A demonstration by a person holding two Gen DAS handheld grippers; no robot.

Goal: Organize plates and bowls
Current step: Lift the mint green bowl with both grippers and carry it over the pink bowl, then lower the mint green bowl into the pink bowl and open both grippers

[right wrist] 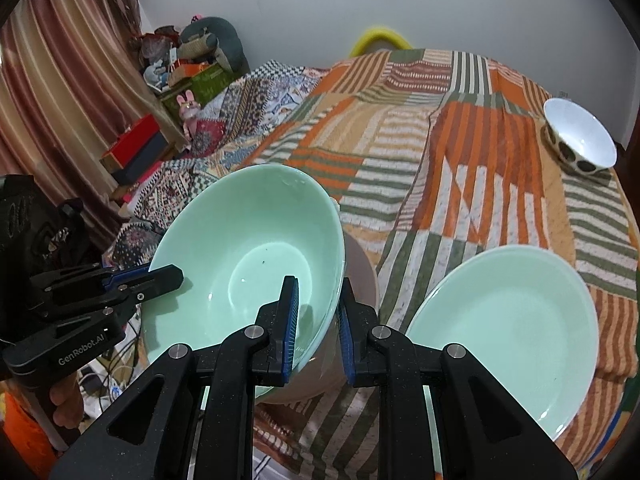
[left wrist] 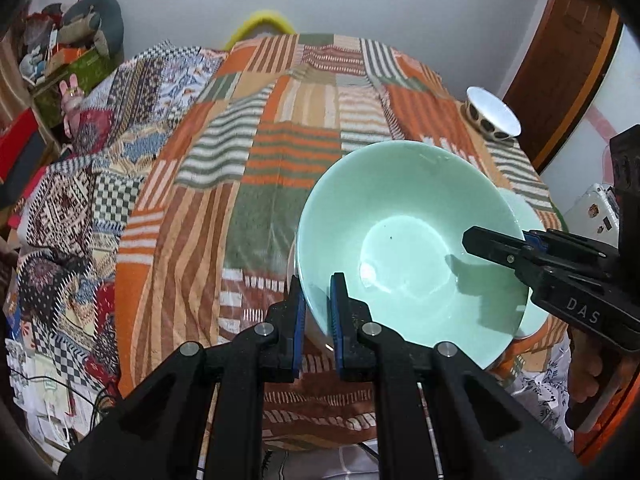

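A large mint-green bowl [left wrist: 404,248] [right wrist: 256,248] hangs tilted over the near side of the table, held by both grippers. My left gripper [left wrist: 318,282] is shut on its near rim and shows in the right wrist view [right wrist: 168,276] clamping the bowl's left rim. My right gripper [right wrist: 318,284] is shut on the opposite rim and comes in from the right in the left wrist view [left wrist: 480,242]. Right under the green bowl is a beige bowl [right wrist: 362,268], mostly hidden. A mint-green plate [right wrist: 508,328] lies on the cloth to the right. A small white bowl with dark ovals [left wrist: 494,114] [right wrist: 580,136] stands at the far right.
The round table [left wrist: 280,152] wears an orange, green and white patchwork cloth. Left of it lie more patterned cloths, a red box [right wrist: 136,140], cardboard boxes and toys [right wrist: 188,68]. A striped curtain [right wrist: 60,92] hangs at the far left, a wooden door [left wrist: 560,52] at the right.
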